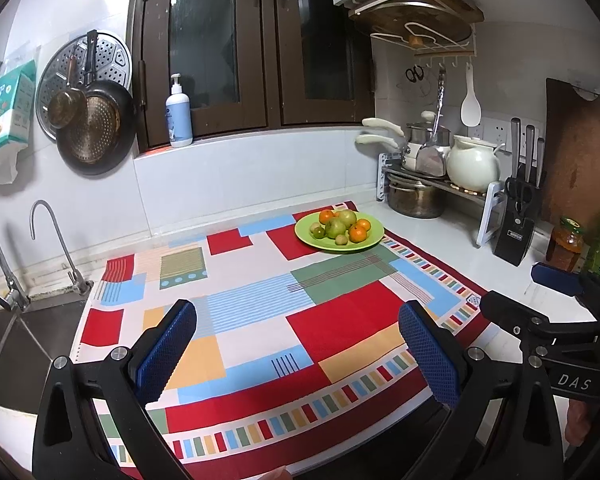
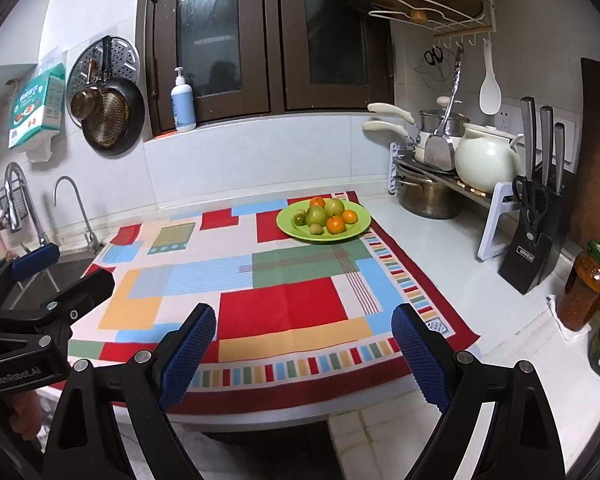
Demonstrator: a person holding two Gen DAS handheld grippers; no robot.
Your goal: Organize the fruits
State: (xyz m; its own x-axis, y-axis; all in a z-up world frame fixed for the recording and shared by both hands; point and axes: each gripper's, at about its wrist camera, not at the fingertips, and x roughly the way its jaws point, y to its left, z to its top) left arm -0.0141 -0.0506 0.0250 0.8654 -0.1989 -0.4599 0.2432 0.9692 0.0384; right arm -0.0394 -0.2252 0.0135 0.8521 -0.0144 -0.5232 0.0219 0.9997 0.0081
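Observation:
A green plate (image 1: 370,238) (image 2: 358,226) holds several green fruits (image 1: 335,227) (image 2: 316,215) and three oranges (image 1: 358,234) (image 2: 335,224). It stands at the far right corner of a colourful patterned cloth (image 1: 260,320) (image 2: 284,308). My left gripper (image 1: 298,344) is open and empty above the cloth's near edge, far from the plate. My right gripper (image 2: 304,344) is open and empty at the cloth's near edge. Each gripper shows at the side of the other's view: the right one (image 1: 540,296), the left one (image 2: 60,276).
A sink with taps (image 1: 56,248) (image 2: 74,212) lies left of the cloth. A pot rack with a white teapot (image 1: 474,164) (image 2: 486,158) and a knife block (image 1: 516,224) (image 2: 534,244) stand at the right. Jars and bottles (image 2: 588,284) (image 1: 566,244) stand near right.

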